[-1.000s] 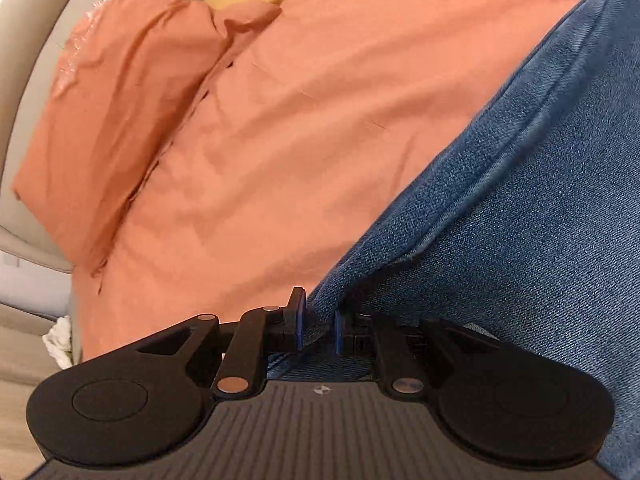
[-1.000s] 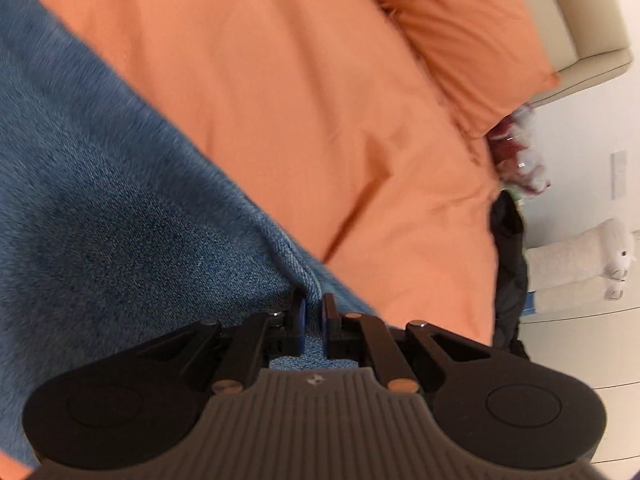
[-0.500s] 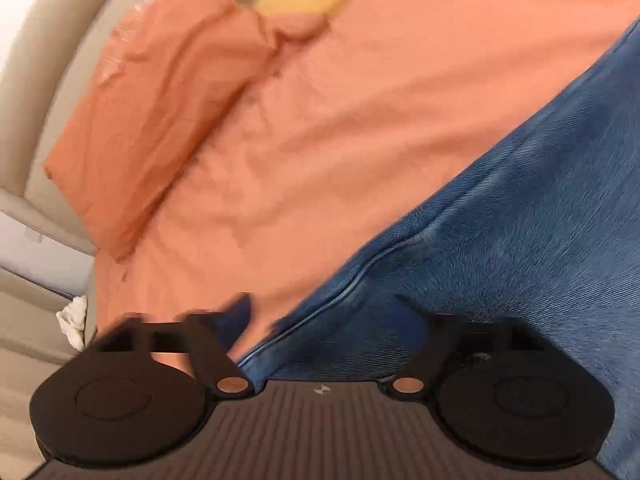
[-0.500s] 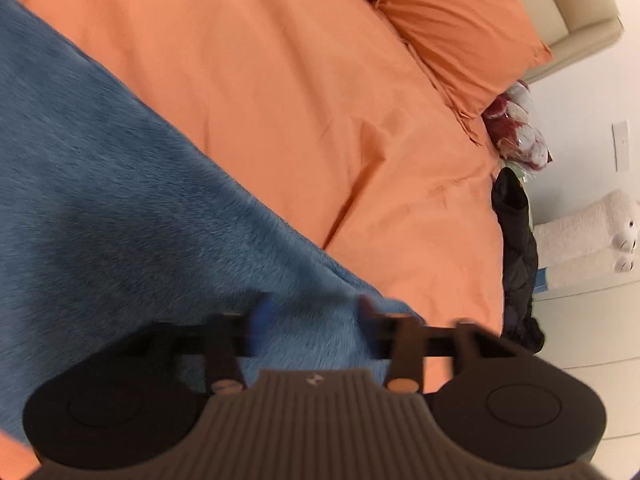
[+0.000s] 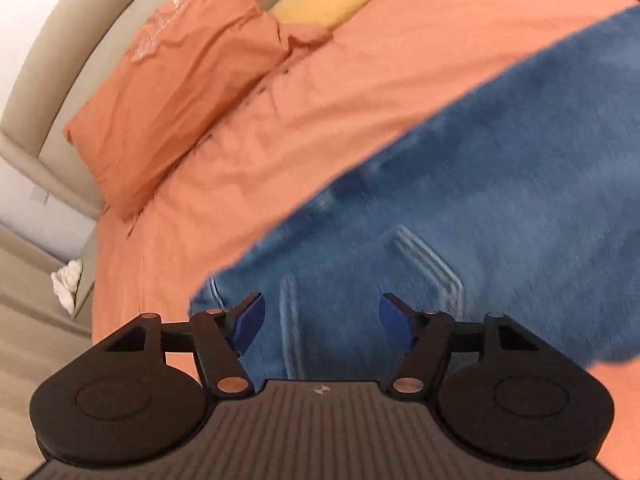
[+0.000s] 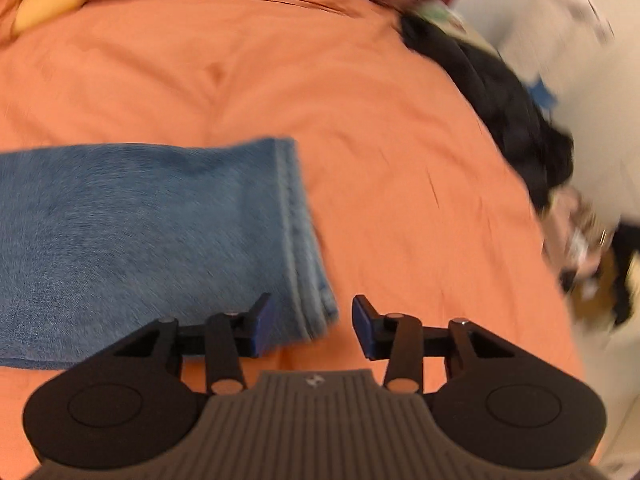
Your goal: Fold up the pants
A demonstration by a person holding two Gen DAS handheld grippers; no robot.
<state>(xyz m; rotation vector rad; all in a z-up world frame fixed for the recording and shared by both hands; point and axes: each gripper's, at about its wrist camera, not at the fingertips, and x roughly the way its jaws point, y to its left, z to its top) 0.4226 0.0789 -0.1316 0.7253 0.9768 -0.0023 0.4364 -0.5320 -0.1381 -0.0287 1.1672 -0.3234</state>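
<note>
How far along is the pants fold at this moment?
Done: the blue denim jeans lie flat on the orange duvet, legs apparently stacked at the hem. In hand: nothing; the left gripper and right gripper stand clear above them, jaws closing on nothing. Left: probably folding them shorter, since they are still stretched out.

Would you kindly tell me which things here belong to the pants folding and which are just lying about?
Part of the job:
- blue jeans, flat on the orange duvet
- left claw, closing, nothing gripped
- right claw, closing, nothing gripped

Lying about:
- orange pillow
- yellow cushion
- black garment
</note>
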